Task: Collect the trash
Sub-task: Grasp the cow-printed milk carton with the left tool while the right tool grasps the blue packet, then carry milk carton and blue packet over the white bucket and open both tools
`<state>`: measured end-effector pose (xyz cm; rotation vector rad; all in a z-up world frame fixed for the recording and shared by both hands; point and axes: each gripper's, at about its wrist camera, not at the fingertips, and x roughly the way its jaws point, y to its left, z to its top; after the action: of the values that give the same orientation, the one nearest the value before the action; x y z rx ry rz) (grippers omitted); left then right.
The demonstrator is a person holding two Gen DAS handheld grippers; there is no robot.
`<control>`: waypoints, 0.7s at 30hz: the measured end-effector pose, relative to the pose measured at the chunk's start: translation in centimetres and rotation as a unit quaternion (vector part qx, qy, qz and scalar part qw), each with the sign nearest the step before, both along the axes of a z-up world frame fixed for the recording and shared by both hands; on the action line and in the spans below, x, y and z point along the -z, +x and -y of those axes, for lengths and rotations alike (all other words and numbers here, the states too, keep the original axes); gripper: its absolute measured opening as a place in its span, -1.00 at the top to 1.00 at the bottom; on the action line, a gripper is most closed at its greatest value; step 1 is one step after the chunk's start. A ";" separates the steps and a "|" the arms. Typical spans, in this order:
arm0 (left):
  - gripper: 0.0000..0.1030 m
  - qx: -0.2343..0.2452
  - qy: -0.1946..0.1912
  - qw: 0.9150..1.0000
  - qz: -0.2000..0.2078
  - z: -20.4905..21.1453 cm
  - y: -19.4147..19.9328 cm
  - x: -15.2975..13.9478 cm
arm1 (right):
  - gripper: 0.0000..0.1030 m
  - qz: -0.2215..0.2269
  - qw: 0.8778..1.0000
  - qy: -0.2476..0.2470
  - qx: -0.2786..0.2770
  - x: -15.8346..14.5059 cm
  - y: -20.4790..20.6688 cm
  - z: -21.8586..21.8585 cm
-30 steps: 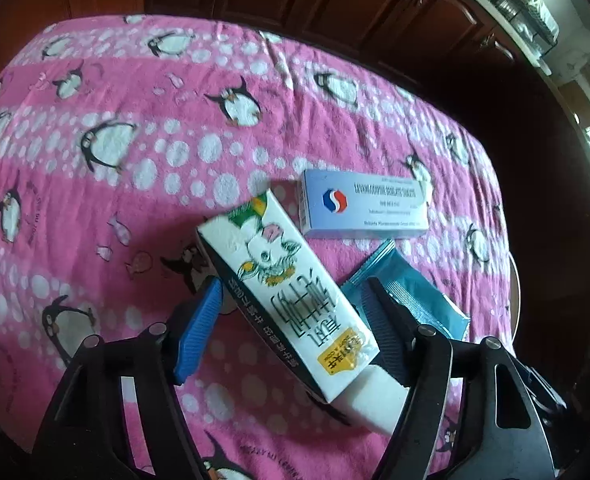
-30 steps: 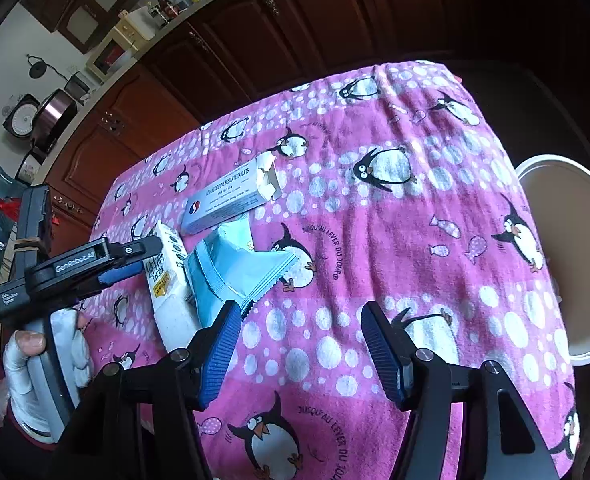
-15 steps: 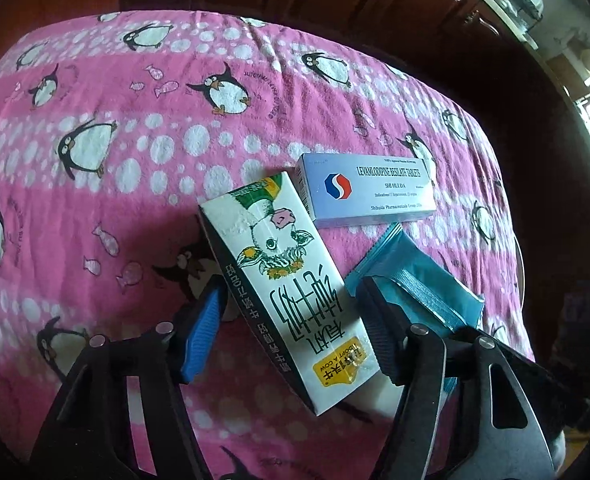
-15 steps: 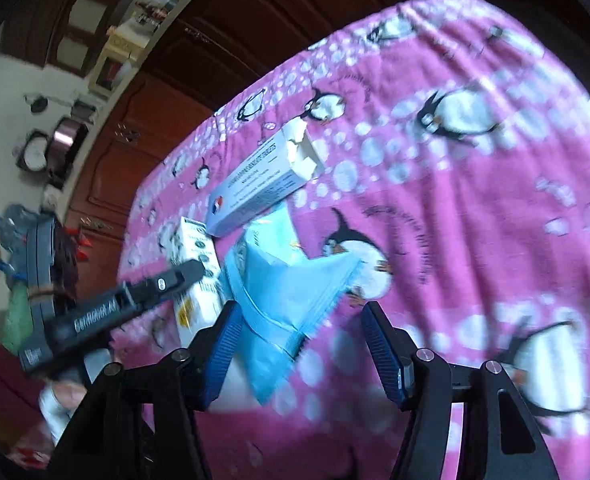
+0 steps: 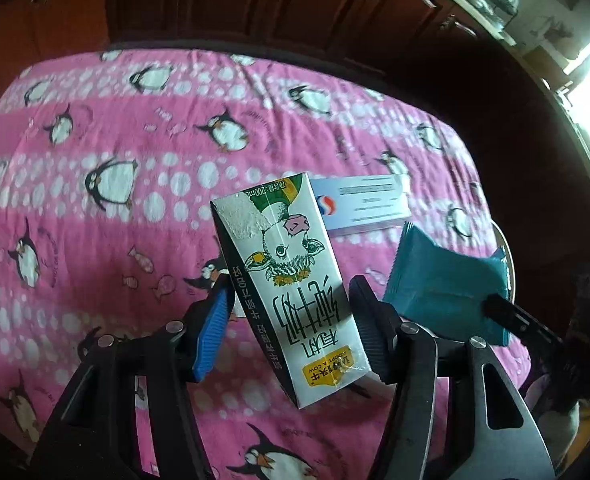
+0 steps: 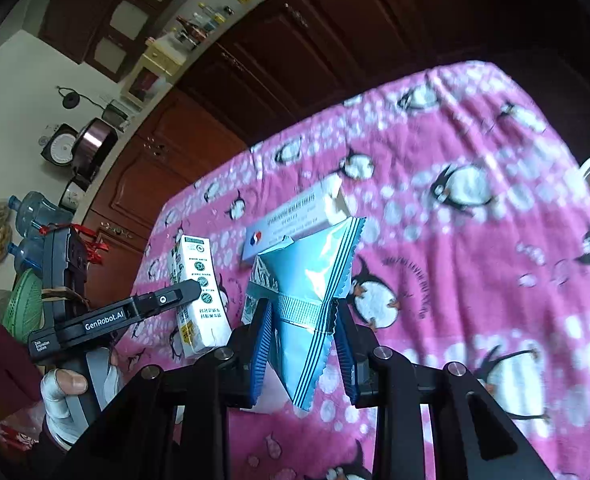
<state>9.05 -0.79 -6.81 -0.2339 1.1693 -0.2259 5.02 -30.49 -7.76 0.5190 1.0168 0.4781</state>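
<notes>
A: where's the trash at?

B: left hand-held gripper (image 5: 291, 322) is closing on the milk carton (image 5: 291, 280), which looks lifted off the pink penguin surface (image 5: 135, 184). Right hand-held gripper (image 6: 301, 340) is closing too, pads pinching the blue wrapper (image 6: 311, 292), held up.

A: and the pill box?

B: white pill box (image 5: 365, 206) lies flat on the surface, just behind both.

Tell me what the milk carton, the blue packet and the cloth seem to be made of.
Milk carton: coated paperboard, probably; crisp folded edges, printed faces with a slight sheen.
Blue packet: thin plastic or foil film; glossy glare, serrated edges, and it creases between the right gripper pads.
Cloth: soft fleecy fabric, matte and fuzzy-looking, printed with penguins.
</notes>
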 end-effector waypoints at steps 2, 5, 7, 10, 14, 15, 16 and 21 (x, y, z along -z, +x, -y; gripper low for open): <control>-0.11 0.008 0.000 1.000 0.005 0.7 -0.1 -0.6 | 0.44 0.006 1.000 0.001 0.007 -0.6 -0.2 0.9; -0.10 0.022 0.000 1.000 0.014 1.8 -0.3 -1.6 | 0.44 0.013 1.000 0.006 0.022 -1.3 -0.6 2.4; -0.10 0.034 -0.002 0.999 0.017 2.7 -0.4 -2.2 | 0.44 0.020 0.999 0.007 0.033 -1.9 -0.9 3.5; -0.10 0.048 -0.001 0.999 0.022 4.1 -0.4 -2.8 | 0.44 0.028 0.999 0.008 0.044 -2.6 -1.4 4.8; -0.09 0.068 -0.001 0.997 0.028 6.2 -0.5 -3.5 | 0.44 0.034 0.997 0.008 0.063 -3.2 -1.9 6.7; -0.09 0.075 -0.001 0.997 0.030 6.9 -0.5 -3.7 | 0.44 0.034 0.997 0.008 0.066 -3.3 -2.1 7.0; -0.08 0.079 -0.001 0.996 0.031 7.3 -0.5 -3.7 | 0.44 0.034 0.997 0.007 0.070 -3.3 -2.2 7.4; -0.07 0.097 0.000 0.995 0.027 9.5 -0.1 -3.3 | 0.44 0.030 0.996 0.007 0.082 -3.0 -2.7 8.8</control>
<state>8.95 -10.33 -3.54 -0.1134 1.1383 -0.3996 2.37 -39.29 -4.79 0.5923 0.9060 0.3520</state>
